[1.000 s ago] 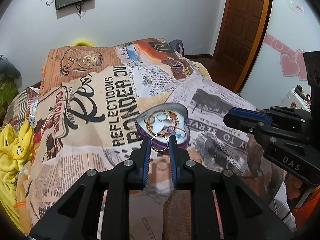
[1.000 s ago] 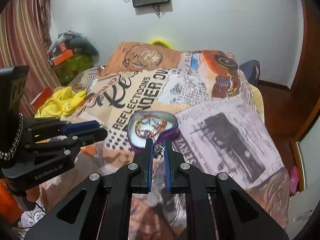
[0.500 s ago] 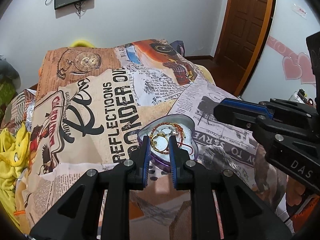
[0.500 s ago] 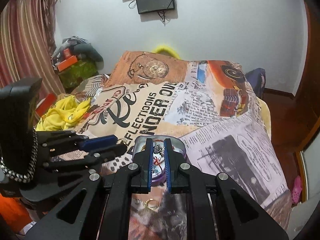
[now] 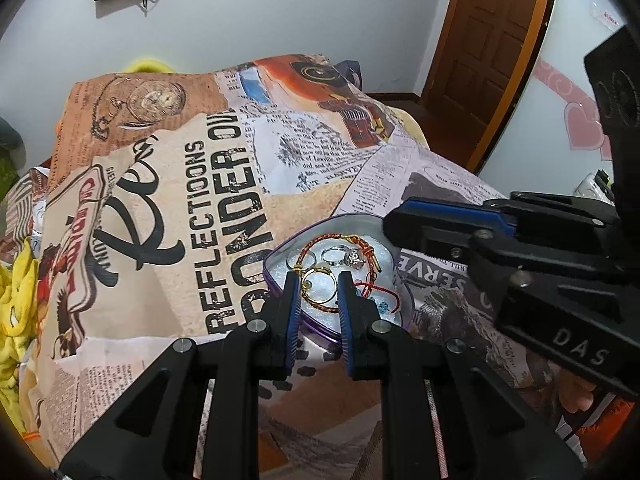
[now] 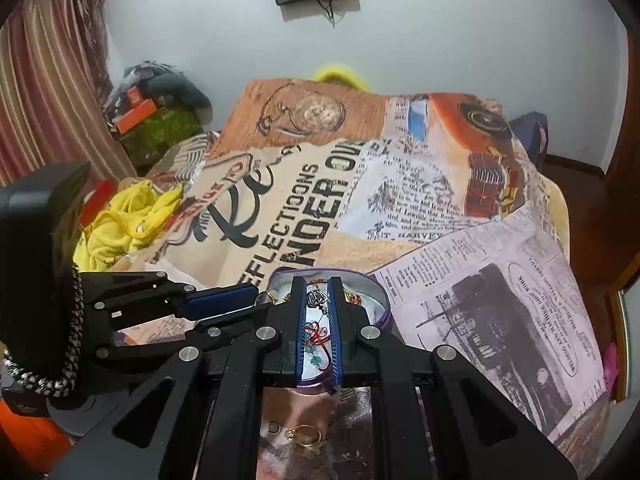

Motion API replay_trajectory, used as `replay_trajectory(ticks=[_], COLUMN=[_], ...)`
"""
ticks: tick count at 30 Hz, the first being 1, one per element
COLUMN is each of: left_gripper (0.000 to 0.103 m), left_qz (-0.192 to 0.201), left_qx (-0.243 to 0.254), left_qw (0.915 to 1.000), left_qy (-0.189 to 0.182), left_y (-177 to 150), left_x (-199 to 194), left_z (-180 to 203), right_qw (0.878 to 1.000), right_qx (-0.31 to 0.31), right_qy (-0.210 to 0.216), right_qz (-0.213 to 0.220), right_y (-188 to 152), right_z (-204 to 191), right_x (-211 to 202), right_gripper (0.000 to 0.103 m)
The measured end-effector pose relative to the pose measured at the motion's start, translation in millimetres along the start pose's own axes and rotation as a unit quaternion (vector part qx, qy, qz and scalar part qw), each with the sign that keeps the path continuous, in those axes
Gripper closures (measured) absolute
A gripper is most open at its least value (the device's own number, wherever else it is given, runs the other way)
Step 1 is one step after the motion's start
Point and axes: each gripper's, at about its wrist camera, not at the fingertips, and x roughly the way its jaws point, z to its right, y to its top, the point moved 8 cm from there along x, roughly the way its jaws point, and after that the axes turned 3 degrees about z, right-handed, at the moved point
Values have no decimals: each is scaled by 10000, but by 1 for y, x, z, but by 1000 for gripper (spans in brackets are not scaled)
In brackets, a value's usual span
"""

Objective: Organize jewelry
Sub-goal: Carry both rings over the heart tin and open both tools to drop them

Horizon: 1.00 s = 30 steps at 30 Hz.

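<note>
Left wrist view: the left gripper (image 5: 318,285) clamps a thin gold ring (image 5: 317,286) over the heart-shaped purple tin (image 5: 276,258), near its left wall; a red cord bracelet (image 5: 366,252) lies inside.

Right wrist view: the right gripper (image 6: 318,300) pinches a small silver pendant (image 6: 317,299) above that tin. Both pieces seem ready to drop; parting the jaws comes next. Gold earrings (image 6: 306,436) wait on the bedspread (image 6: 500,300).

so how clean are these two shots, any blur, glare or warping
Left wrist view: sharp, dark fisheye corners, brown wooden door bowed, soft sheen inside the heart-shaped purple metal tin. Right wrist view: equally sharp, striped curtain curved at the edge, even light, no harsh glare.
</note>
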Motion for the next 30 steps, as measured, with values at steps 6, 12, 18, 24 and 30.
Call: replay_trajectory(ticks=[6,12,18,24,30], left_gripper=[86,86,86,86,86], left_qz=[-15,-23,43,116,220], left_qx=[-26,-62,-92,-16,89], left_qw=[10000,10000,9999,9999,9996], left_qy=[-20,-66,-97,-22,125], left_y=[-2,-1,0,-1,-1], left_x=[7,9,2,-10,-27], left_z=[-1,-2,0,3,6], right_qw=[9998,9995,9991,9996,9998], right_qx=[70,100,153,129,156], right_qy=[70,86,181,72,11], right_qz=[-196,-276,-361,-245,-118], right_y=[-7,-10,-11,-8,-3], right_z=[4,5,5,5,5], right_x=[12,17,18,9,-5], right_gripper=[94,94,92,82,81])
